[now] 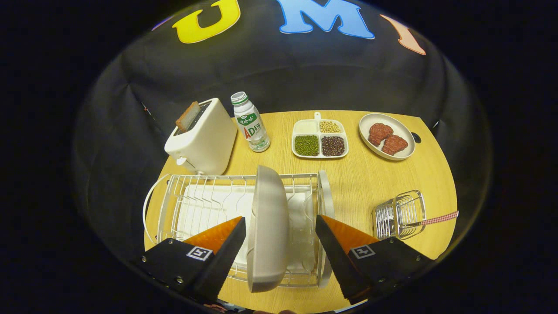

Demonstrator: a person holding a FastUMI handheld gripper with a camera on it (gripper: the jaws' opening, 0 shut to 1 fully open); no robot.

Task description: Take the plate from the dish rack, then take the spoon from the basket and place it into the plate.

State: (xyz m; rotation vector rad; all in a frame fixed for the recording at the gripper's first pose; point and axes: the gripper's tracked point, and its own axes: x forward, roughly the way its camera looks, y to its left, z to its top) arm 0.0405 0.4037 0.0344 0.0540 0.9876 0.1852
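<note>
A pale beige plate (268, 226) stands on edge in the white wire dish rack (196, 200). My gripper (281, 222) is open, one finger on each side of the plate's rim and neither touching it. To the right of the rack a small wire basket (399, 216) sits on the wooden table, and a spoon handle with a red checked pattern (440, 217) sticks out of it to the right. The spoon's bowl is hidden inside the basket.
Beyond the rack stand a cream toaster (202, 137) with a slice of bread in it, a milk bottle (250, 123), a divided tray of beans (319, 139) and an oval dish with two meat patties (386, 136). Bare tabletop (362, 183) lies between rack and basket.
</note>
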